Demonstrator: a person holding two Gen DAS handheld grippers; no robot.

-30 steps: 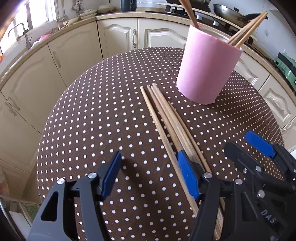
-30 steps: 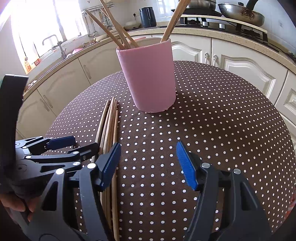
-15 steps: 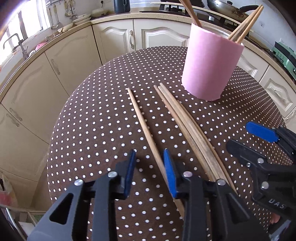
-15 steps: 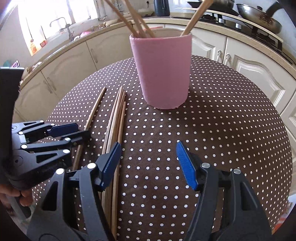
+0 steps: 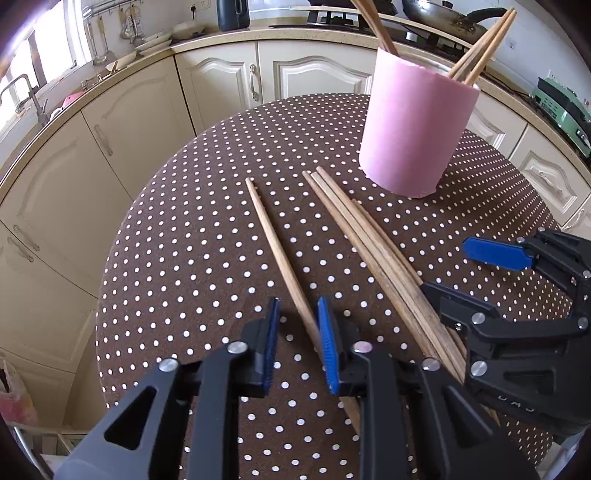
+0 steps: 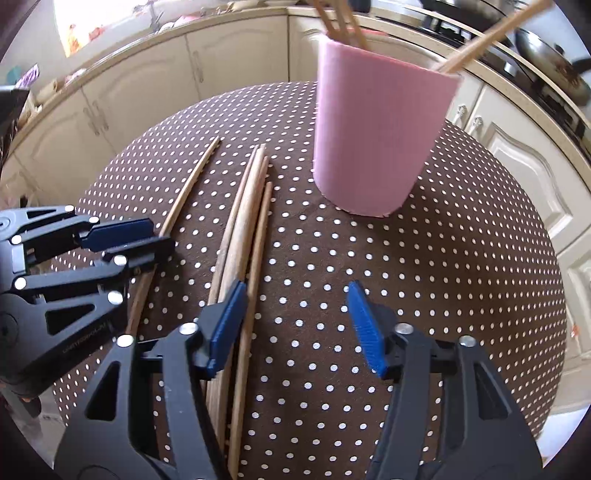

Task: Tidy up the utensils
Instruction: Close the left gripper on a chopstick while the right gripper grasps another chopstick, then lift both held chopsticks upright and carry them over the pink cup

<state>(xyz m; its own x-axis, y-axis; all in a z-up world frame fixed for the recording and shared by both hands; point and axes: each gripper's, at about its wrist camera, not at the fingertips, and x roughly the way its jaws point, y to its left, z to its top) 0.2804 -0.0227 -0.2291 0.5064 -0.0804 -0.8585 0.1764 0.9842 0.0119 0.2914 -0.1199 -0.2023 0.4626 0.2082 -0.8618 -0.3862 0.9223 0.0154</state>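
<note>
Wooden chopstick (image 5: 279, 258) between left gripper (image 5: 296, 345) pads (half-readable "DAS" on right gripper (image 5: 476, 273))

I am over a round table (image 5: 184, 258) with a brown cloth and white dots. Behind the table, cream cupboards (image 5: 221, 81) curve along the room. On the counter above them sit a black kettle (image 5: 232, 14) and a pan (image 5: 443, 11). Left of the kettle, bright light comes from a window (image 5: 40, 62).
</note>
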